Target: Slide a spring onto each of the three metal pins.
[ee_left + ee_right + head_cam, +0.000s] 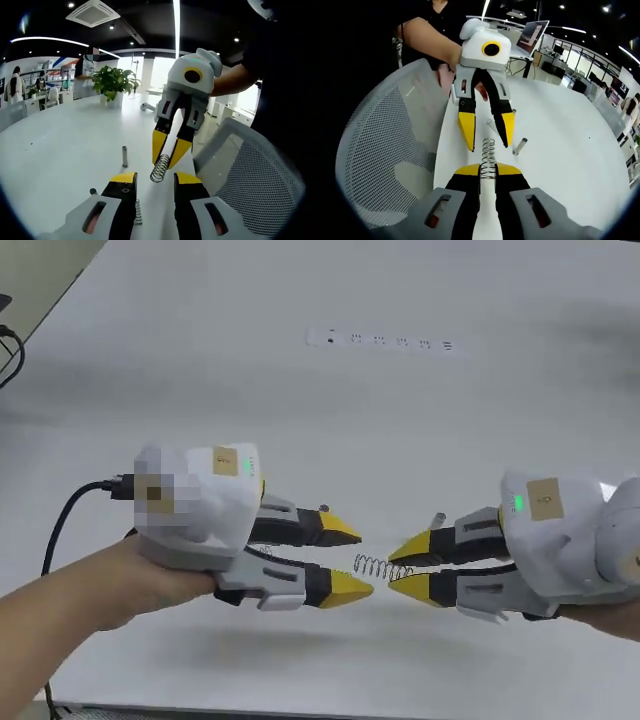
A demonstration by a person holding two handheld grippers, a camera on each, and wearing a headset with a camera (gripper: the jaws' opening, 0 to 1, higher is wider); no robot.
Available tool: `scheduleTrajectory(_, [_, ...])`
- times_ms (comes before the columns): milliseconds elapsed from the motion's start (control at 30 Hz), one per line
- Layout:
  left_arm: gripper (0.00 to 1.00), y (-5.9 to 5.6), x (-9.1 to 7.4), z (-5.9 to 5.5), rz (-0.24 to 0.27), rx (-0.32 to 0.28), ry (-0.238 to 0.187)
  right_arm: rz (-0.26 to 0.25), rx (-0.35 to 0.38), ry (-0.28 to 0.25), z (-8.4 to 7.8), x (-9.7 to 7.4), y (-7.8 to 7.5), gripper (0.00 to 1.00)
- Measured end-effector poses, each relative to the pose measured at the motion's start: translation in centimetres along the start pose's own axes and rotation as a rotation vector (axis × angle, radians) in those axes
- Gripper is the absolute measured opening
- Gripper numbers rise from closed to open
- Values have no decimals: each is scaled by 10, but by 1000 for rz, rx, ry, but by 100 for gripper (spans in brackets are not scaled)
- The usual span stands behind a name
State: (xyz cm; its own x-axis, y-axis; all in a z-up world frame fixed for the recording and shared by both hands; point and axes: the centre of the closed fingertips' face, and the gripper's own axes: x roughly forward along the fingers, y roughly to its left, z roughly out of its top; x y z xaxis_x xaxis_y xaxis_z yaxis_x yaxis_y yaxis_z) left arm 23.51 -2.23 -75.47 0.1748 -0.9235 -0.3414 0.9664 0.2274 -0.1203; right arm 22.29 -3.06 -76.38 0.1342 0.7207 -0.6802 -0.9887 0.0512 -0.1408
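Spreading out under both hands is a broad white tabletop [300,420], and held just above its near side are two grey-and-black hand-held grippers with yellow tips, nose to nose. The left gripper [364,560] has its jaws spread apart, clamped on nothing. The right gripper [488,171] has its jaws pinched together on one end of a thin, silvery wire coil spring [375,565]. From where I stand that is the weak spot. The spring is caught only by its last turns, so I'd expect a sideways nudge from the other jaws, or a let-go on the right before the left has closed, to send it skipping off across the tabletop. A short grey metal pin [124,156] stands upright and unsupported on the tabletop, apart from both grippers, and looks easy to knock over. The spring itself hangs in mid-air, straight, evenly wound and open-coiled, with its free end reaching into the gap between the left gripper's jaws. A second spring [138,212] of the same small sort lies on the tabletop beneath.
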Motion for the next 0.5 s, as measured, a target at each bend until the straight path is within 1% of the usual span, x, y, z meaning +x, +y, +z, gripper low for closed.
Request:
scheduleTrajectory(133, [19, -1, 5, 4, -12, 2, -15, 6, -22, -5, 2, 0, 1, 7])
scheduleTrajectory(300, [13, -5, 7, 4, -25, 8, -15, 8, -43, -10, 4, -1, 1, 7])
scheduleTrajectory(367, [9, -6, 8, 4, -27, 11, -15, 9, -49, -16, 5, -2, 1, 7])
scheduleTrajectory(500, [7, -8, 8, 4, -31, 14, -18, 13, -45, -29, 8, -2, 2, 7])
